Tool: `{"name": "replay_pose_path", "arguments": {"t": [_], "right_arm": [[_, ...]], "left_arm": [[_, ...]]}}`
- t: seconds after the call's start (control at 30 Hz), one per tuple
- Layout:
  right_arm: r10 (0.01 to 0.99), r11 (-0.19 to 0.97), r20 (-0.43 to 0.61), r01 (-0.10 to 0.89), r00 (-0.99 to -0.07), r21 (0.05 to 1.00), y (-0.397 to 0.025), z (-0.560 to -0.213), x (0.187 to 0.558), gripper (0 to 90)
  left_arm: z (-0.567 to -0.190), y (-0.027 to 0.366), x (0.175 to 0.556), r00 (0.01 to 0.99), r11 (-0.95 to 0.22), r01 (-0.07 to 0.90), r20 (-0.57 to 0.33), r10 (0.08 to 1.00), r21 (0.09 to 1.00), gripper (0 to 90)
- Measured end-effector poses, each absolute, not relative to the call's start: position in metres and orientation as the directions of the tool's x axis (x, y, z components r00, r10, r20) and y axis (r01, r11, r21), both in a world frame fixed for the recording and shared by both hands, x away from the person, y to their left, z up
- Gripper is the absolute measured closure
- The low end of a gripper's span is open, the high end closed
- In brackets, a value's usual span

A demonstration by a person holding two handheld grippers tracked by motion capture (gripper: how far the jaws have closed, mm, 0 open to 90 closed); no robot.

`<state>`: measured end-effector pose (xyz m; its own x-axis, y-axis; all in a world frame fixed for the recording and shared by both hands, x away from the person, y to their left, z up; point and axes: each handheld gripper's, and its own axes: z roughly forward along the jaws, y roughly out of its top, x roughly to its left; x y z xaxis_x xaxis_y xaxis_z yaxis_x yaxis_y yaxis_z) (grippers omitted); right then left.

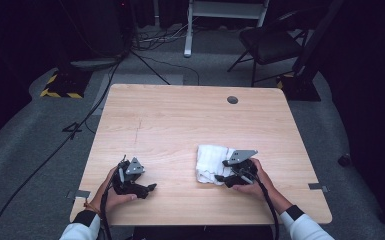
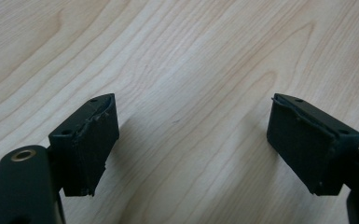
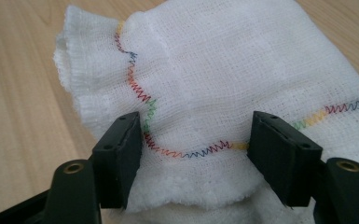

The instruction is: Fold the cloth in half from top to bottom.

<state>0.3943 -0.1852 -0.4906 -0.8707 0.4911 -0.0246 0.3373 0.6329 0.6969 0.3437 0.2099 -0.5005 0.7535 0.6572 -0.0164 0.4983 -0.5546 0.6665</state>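
A white, loosely woven gauze cloth [image 1: 211,162] lies folded into a thick, soft bundle of several layers on the desk, directly ahead of the right gripper [image 1: 221,177] and touching its tips. In the right gripper view the cloth [image 3: 214,79] spreads between and beyond the two parted jaws, its nearest folded edge lying between them. A wavy line of rainbow-coloured stitching [image 3: 186,151] runs along a hem, crossing from one jaw to the other and then climbing away toward the far corner. That corner is rumpled and slightly raised, with frayed layers showing.
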Motion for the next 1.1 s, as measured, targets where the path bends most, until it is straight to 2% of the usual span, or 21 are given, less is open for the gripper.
{"name": "replay_pose_path", "arguments": {"t": [0.13,0.57,1.1], "right_arm": [[0.494,0.63,-0.018,0.343,-0.869,0.697,-0.186,-0.49,0.409,35.1],[0.483,0.63,-0.001,0.347,-0.875,0.695,-0.174,-0.49,0.463,35.4],[0.495,0.643,-0.011,0.358,-0.869,0.677,-0.156,-0.488,0.485,34.2]], "left_arm": [[-0.504,0.218,0.343,0.753,-0.537,0.485,-0.017,0.658,0.691,16.9],[-0.504,0.216,0.345,0.755,-0.538,0.483,-0.017,0.656,0.691,16.0],[-0.504,0.216,0.345,0.754,-0.538,0.483,-0.016,0.657,0.691,15.9]]}}
